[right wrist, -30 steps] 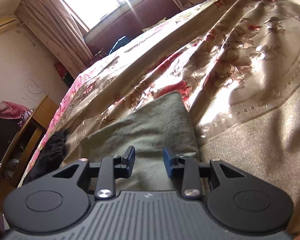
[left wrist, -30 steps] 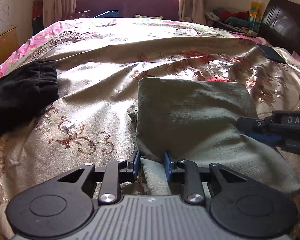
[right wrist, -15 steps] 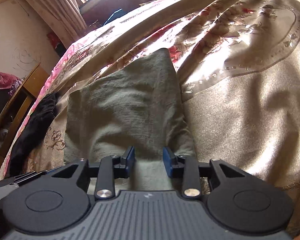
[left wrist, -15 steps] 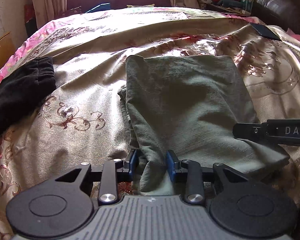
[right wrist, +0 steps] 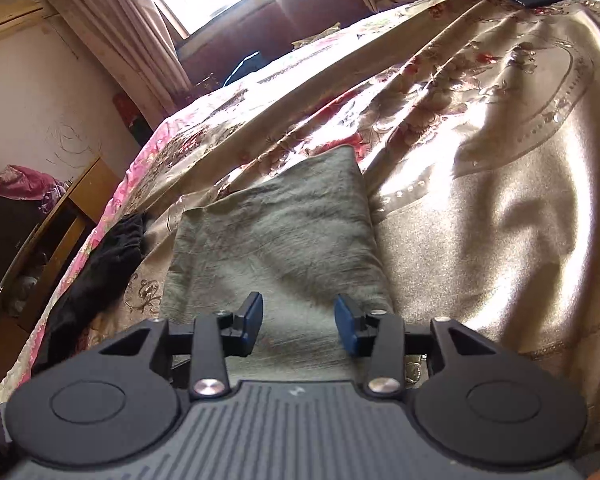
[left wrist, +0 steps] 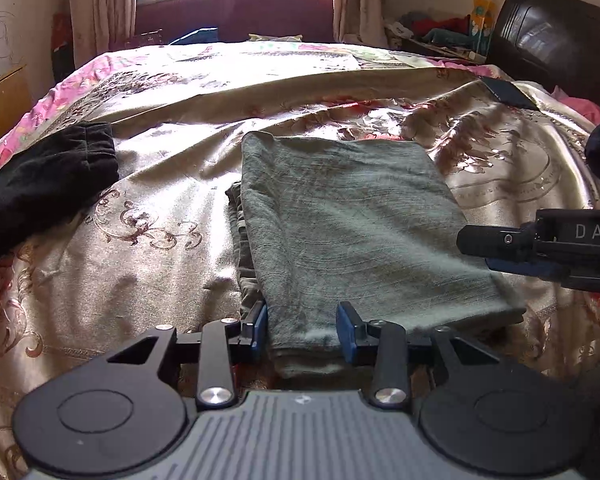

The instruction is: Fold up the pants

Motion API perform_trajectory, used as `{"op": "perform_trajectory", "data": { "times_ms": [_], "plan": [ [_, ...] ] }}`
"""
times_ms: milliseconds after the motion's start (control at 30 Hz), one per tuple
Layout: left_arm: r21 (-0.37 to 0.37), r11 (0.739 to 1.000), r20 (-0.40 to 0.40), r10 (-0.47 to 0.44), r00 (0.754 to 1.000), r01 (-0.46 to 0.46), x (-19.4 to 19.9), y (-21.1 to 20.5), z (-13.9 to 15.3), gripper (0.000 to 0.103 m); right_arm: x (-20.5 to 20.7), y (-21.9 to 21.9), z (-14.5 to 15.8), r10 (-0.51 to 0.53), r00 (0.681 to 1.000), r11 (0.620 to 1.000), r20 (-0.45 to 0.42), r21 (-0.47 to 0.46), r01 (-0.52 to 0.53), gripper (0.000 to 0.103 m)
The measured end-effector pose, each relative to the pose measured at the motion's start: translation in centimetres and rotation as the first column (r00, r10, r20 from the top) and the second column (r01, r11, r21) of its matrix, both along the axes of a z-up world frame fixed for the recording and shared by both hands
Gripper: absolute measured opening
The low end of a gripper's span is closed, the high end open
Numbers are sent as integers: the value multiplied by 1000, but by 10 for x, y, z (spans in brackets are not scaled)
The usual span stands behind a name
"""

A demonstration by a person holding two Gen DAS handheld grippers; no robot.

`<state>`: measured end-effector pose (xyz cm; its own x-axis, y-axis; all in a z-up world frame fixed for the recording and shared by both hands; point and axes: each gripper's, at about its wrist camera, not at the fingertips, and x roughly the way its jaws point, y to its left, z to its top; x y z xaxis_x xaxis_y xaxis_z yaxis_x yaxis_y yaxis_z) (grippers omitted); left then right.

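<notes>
The grey-green pants point(left wrist: 352, 232) lie folded into a flat rectangle on the bed; they also show in the right wrist view point(right wrist: 276, 240). My left gripper point(left wrist: 302, 330) is open, its blue pads on either side of the near left corner of the fold, with cloth lying loose between them. My right gripper point(right wrist: 298, 324) is open over the near edge of the pants. It appears from the side in the left wrist view point(left wrist: 540, 248) above the near right corner.
The gold floral bedspread point(left wrist: 152, 200) covers the bed. A black garment point(left wrist: 40, 192) lies at the left. A dark phone point(left wrist: 508, 94) rests at the far right. A wooden cabinet point(right wrist: 48, 236) stands left of the bed, a dark headboard point(left wrist: 556, 40) at the right.
Both grippers have opened wider and let go of the near edge of the pants, which now lie flat. Both have drawn back a little towards me.
</notes>
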<state>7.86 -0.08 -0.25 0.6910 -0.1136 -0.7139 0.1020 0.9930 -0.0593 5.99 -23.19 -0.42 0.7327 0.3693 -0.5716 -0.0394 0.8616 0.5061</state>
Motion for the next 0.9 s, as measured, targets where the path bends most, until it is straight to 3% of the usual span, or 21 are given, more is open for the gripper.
{"op": "perform_trajectory", "data": {
  "times_ms": [267,333,400,600,700,900],
  "plan": [
    [-80,995,58,59,997,-54,-5,14,6,51,-7,-6,-8,-44,998,999,-43,-11,44,42],
    [-91,994,79,73,994,-65,-8,17,9,59,-7,-3,-7,-44,999,999,-32,-24,43,42],
    [-75,994,93,90,992,-83,-9,17,10,73,-7,1,-7,-37,999,998,-20,-42,36,42],
    [15,996,107,87,990,-89,-8,6,11,92,-9,7,-5,-30,1000,996,-7,-85,29,42],
    [25,997,118,74,990,-78,-10,5,12,98,-10,8,-4,-29,1000,995,-2,-93,29,42],
    [24,996,47,85,995,-87,-1,6,6,102,-7,13,-7,-11,1000,993,-24,-117,8,42]
  ]
}}
